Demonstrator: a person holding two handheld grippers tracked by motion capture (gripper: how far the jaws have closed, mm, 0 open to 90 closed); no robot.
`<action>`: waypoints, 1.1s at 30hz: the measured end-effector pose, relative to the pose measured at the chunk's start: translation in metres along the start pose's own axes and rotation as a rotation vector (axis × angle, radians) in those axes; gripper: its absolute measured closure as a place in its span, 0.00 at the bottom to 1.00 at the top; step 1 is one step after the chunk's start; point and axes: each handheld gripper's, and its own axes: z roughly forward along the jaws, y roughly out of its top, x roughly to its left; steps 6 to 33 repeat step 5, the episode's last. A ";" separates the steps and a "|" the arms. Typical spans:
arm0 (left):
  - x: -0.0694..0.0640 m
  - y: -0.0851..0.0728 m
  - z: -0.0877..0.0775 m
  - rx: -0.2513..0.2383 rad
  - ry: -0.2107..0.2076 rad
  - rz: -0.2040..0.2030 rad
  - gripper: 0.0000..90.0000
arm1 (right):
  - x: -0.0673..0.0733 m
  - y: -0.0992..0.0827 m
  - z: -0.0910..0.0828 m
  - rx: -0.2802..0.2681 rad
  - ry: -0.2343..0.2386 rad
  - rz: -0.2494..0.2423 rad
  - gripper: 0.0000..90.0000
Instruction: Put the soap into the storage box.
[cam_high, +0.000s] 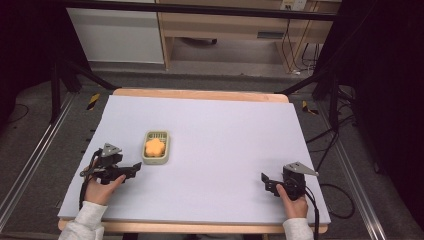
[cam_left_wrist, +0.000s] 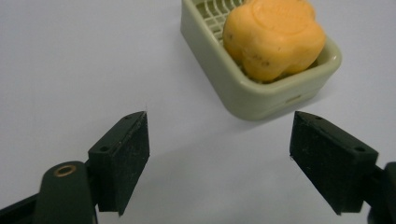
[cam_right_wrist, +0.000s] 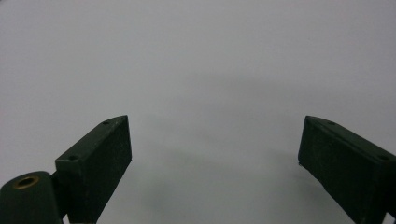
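The left gripper (cam_left_wrist: 219, 163) holds its jaws spread wide with nothing between them, and just ahead and a little to the right of them sits the soap dish (cam_left_wrist: 261, 95), its near short end facing the jaws and its long axis running away from them. An orange soap (cam_left_wrist: 273, 37) lies in that dish. The right gripper (cam_right_wrist: 215, 172), also spread and empty, is well apart from it over the bare table (cam_high: 225, 125), so the left hand (cam_high: 100, 190) is the nearer one.

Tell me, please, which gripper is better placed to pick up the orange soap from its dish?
Left. The left gripper sits open just beside the dish holding the orange soap; the right gripper, also open, is far across the table.
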 end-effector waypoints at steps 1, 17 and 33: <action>0.001 -0.003 0.000 0.008 0.008 0.004 0.22 | 0.000 0.000 0.000 -0.001 0.002 -0.003 0.11; 0.003 -0.010 -0.001 0.015 0.021 0.004 0.22 | 0.000 0.000 0.000 0.006 0.012 0.004 0.12; 0.003 -0.010 -0.001 0.015 0.021 0.004 0.22 | 0.000 0.000 0.000 0.006 0.012 0.004 0.12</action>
